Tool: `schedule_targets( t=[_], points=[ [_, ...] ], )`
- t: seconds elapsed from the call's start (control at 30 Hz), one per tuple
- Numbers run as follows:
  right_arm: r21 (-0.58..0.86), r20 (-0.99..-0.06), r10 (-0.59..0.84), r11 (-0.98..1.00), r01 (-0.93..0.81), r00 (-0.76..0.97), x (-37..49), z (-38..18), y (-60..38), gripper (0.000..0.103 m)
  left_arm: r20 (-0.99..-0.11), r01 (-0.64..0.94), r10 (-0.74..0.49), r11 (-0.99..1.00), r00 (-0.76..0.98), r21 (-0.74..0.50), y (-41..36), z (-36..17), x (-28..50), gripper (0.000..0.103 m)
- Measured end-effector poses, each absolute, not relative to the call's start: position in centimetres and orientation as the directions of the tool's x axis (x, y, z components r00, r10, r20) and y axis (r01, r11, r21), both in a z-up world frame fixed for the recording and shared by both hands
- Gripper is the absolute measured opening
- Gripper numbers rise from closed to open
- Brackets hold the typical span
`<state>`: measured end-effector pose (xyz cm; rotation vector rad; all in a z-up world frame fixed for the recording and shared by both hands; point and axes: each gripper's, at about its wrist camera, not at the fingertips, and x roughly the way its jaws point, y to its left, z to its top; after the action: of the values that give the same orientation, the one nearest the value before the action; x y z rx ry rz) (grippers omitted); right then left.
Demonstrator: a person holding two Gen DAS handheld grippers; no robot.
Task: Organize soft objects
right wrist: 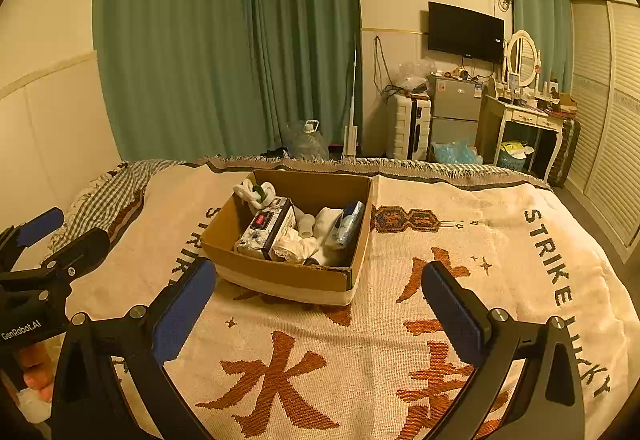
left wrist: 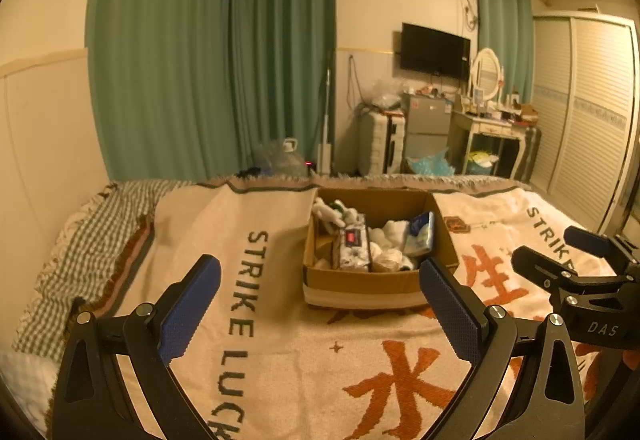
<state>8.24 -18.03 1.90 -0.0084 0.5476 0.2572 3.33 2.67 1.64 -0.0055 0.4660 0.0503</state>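
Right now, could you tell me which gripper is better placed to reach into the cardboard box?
Probably the left gripper: its open jaws frame the cardboard box straight ahead. The right gripper, also open, has the box left of centre.

Open cardboard box point(right wrist: 288, 276) on blanket, holding tissue packs point(right wrist: 264, 228), white socks point(right wrist: 294, 244), plush toy point(right wrist: 254, 192)

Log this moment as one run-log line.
left gripper: open, empty | right gripper: open, empty | cardboard box: on blanket, holding soft items
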Motion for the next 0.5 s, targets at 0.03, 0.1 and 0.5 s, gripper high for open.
schedule_targets(
  t=[0.03,0.1,0.5],
  points=[
    [0.059,-0.517,0.239,0.968,-0.244,0.822,8.23,1.83,-17.98,0.103,-0.448,-0.05,0.047,0.999,0.893,0.005,2.67,1.67,3.34,0.101],
    [0.06,-0.519,0.24,0.968,-0.245,0.82,8.25,1.74,-17.84,0.103,-0.448,-0.049,0.046,0.999,0.893,0.005,2.67,1.68,3.37,0.101],
    [0.06,-0.522,0.241,0.967,-0.246,0.818,8.24,1.62,-17.65,0.103,-0.447,-0.05,0.048,0.999,0.893,0.007,2.64,1.67,3.35,0.101]
  ],
)
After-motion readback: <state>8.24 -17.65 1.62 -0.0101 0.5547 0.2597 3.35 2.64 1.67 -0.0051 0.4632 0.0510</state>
